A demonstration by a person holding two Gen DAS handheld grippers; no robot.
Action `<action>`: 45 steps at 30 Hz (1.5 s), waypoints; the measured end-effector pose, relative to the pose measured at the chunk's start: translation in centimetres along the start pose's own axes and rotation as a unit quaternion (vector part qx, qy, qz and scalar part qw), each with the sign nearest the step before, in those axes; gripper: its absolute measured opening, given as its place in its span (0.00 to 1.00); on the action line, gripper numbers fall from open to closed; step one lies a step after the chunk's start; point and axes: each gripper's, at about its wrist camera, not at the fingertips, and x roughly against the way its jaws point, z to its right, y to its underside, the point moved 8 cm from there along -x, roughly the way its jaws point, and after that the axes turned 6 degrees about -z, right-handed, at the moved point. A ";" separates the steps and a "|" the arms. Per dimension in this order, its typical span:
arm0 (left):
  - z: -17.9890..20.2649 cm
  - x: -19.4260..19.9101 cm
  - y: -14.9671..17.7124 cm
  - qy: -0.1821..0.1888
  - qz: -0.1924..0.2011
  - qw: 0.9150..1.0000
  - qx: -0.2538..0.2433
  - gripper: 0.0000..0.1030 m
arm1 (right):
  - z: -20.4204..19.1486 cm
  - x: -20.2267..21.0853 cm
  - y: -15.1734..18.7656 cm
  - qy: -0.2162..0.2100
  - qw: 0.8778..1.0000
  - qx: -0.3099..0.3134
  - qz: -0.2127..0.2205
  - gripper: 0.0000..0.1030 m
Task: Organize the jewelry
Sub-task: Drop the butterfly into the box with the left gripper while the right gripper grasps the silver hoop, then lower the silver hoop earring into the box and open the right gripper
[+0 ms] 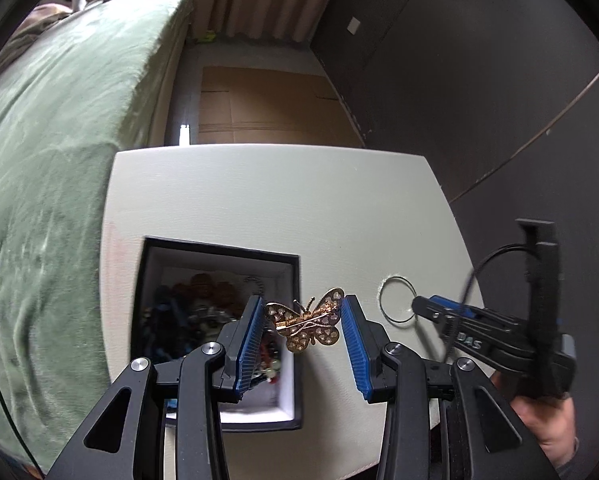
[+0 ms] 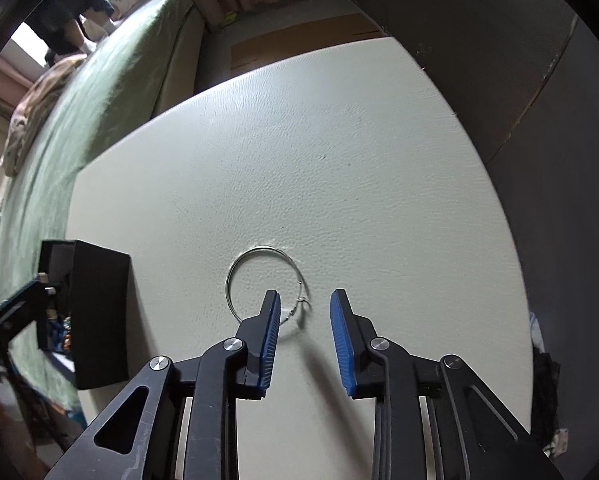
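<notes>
My left gripper [image 1: 302, 320] is shut on a gold butterfly brooch [image 1: 308, 319], held by its wing tips above the right rim of a black jewelry box [image 1: 219, 252] with white lining and several beaded pieces inside. A thin silver hoop [image 1: 396, 299] lies on the white table, right of the box. My right gripper [image 2: 304, 312] is open and low over the hoop [image 2: 259, 256], its left finger inside the ring and the hoop's clasp between the fingers. The right gripper also shows in the left wrist view [image 1: 419, 305] at the hoop's right edge. The box shows at the left of the right wrist view [image 2: 99, 312].
The white leather-textured table top [image 2: 339, 160] carries the box and hoop. A green-covered bed [image 1: 51, 160] runs along the left. A dark wall [image 1: 479, 80] stands on the right. Cardboard [image 1: 267, 104] lies on the floor beyond the table.
</notes>
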 end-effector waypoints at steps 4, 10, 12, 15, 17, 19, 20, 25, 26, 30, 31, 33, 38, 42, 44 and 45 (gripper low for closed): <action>-1.2 0.7 -0.1 -0.003 0.007 1.000 0.005 0.40 | -0.4 -0.7 -0.3 0.020 1.000 0.007 -0.003 0.26; -3.2 0.6 0.4 -0.008 -0.008 1.000 0.016 0.40 | -0.9 -0.6 0.0 0.077 0.996 0.036 0.004 0.04; -3.6 0.5 0.4 -0.002 -0.011 1.000 0.020 0.41 | -1.0 -0.2 0.0 0.067 0.997 0.035 0.010 0.04; -4.3 0.8 0.5 0.008 -0.014 1.000 0.025 0.53 | -1.5 1.6 -0.1 0.044 0.998 0.029 0.030 0.03; -5.0 1.5 0.6 0.008 -0.003 0.999 0.032 0.67 | -1.9 2.6 0.0 0.028 0.998 0.027 0.042 0.03; -5.7 2.2 0.6 0.005 0.008 0.999 0.036 0.67 | -2.5 3.7 0.1 0.012 0.998 0.026 0.052 0.03; -5.9 2.4 0.6 0.004 0.009 0.999 0.037 0.67 | -2.9 4.4 0.2 0.000 0.998 0.027 0.059 0.03; -8.0 3.3 0.9 -0.006 0.016 0.999 0.051 0.67 | -6.3 7.5 1.4 -0.050 0.994 0.044 0.087 0.03; -8.3 3.5 1.0 -0.008 0.017 0.998 0.053 0.67 | -6.9 7.8 1.5 -0.059 0.993 0.049 0.090 0.03; -9.5 4.0 1.3 -0.011 0.020 0.998 0.061 0.67 | -10.8 7.8 1.3 -0.087 0.989 0.069 0.094 0.03; -9.7 4.0 1.2 -0.012 0.020 0.998 0.063 0.67 | -11.7 7.9 1.3 -0.098 0.988 0.075 0.091 0.03; -10.3 4.4 1.3 -0.014 0.023 0.997 0.066 0.67 | -13.6 8.1 1.4 -0.131 0.983 0.087 0.092 0.03; -11.7 5.0 1.2 -0.023 0.032 0.996 0.079 0.72 | -14.8 7.1 0.8 -0.123 0.985 0.095 0.077 0.45; -11.8 5.1 1.0 -0.027 0.034 0.996 0.079 0.72 | -12.8 7.5 1.1 -0.115 0.988 0.074 0.071 0.49; -11.1 5.2 0.9 -0.027 0.037 0.996 0.073 0.72 | -11.8 8.2 1.2 -0.110 0.989 0.067 0.076 0.49; -10.9 5.3 0.9 -0.028 0.038 0.996 0.070 0.72 | -11.4 8.7 1.4 -0.104 0.989 0.068 0.079 0.52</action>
